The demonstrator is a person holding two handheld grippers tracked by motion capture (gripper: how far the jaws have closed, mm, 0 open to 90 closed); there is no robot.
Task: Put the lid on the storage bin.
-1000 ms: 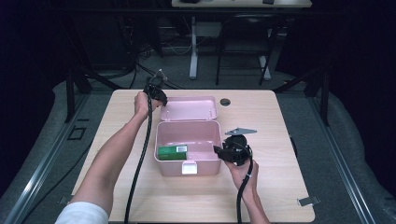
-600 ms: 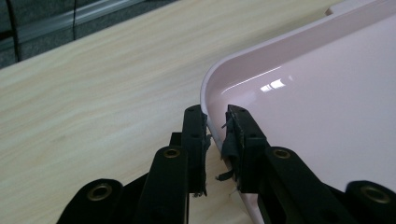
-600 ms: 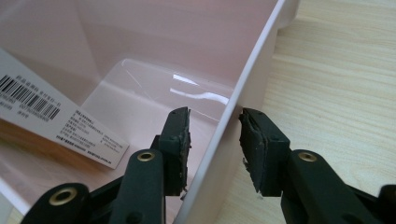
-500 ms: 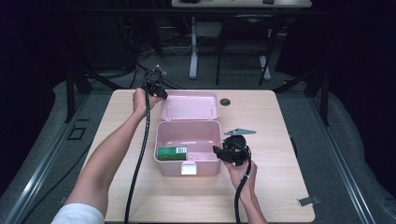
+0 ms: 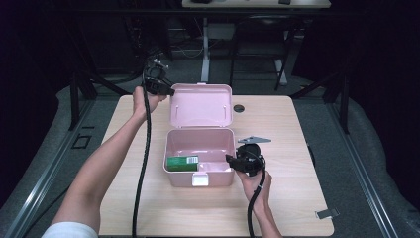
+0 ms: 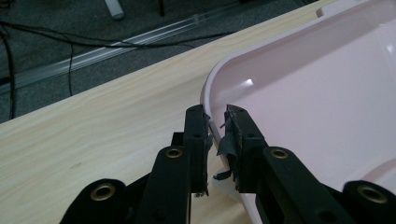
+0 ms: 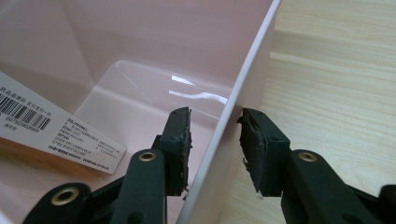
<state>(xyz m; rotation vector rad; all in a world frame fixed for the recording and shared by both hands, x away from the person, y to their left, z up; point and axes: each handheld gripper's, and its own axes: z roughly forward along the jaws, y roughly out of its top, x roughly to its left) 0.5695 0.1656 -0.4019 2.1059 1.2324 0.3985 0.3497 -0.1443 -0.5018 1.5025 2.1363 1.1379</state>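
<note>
A pink plastic box (image 5: 218,177) stands in the middle of the table with a green carton (image 5: 182,162) inside at its left. Its hinged lid (image 5: 200,105) stands tilted up behind it. My left gripper (image 5: 171,91) is shut on the lid's upper left corner. In the left gripper view the pads (image 6: 232,140) pinch the lid's rim (image 6: 317,93). My right gripper (image 5: 229,159) straddles the box's right wall near the front. In the right gripper view that wall (image 7: 243,84) runs between the jaws, and the carton's white label (image 7: 46,126) lies inside.
A small round black thing (image 5: 239,108) lies on the wooden table (image 5: 297,198) behind the lid's right side. A small metal piece (image 5: 327,214) sits near the front right corner. Cables trail from both grippers toward the person.
The left gripper has risen with the lid's corner, and the lid has swung up from lying back to standing tilted. The right gripper has kept still on the box wall.
</note>
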